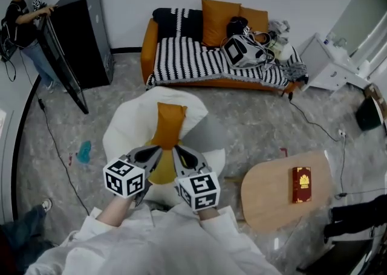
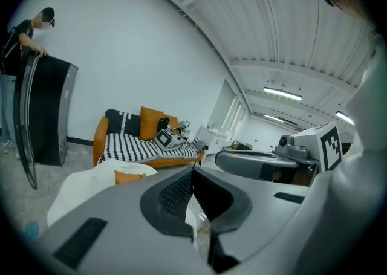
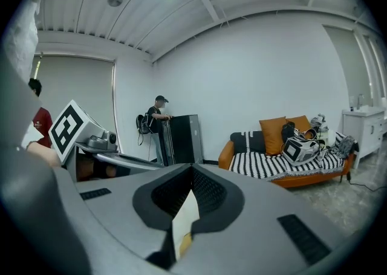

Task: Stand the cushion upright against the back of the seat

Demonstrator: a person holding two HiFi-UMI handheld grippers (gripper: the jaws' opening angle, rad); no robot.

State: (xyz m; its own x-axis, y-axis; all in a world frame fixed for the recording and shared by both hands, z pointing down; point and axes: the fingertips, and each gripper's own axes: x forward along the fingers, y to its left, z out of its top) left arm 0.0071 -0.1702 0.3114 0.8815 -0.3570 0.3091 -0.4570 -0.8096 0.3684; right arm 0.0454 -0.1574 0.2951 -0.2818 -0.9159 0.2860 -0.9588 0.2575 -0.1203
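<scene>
An orange cushion [image 1: 168,122] lies lengthwise on a white, rounded seat [image 1: 130,124], its yellow underside showing at the near end. Both grippers meet at that near end, side by side. My left gripper [image 1: 158,150] is shut, with a thin pale-yellow sliver of the cushion's edge pinched between its pads [image 2: 181,198]. My right gripper [image 1: 177,150] is shut on the same edge, and a pale strip shows between its pads [image 3: 208,194]. In the left gripper view the cushion's far end [image 2: 129,177] pokes up over the white seat [image 2: 84,190].
An orange sofa [image 1: 148,50] with a striped blanket, cushions and bags stands beyond the seat. A person handles a black cabinet [image 1: 78,35] at the back left. A round wooden table [image 1: 269,198] with a red book [image 1: 301,184] is at my right. A teal object [image 1: 83,152] lies on the floor.
</scene>
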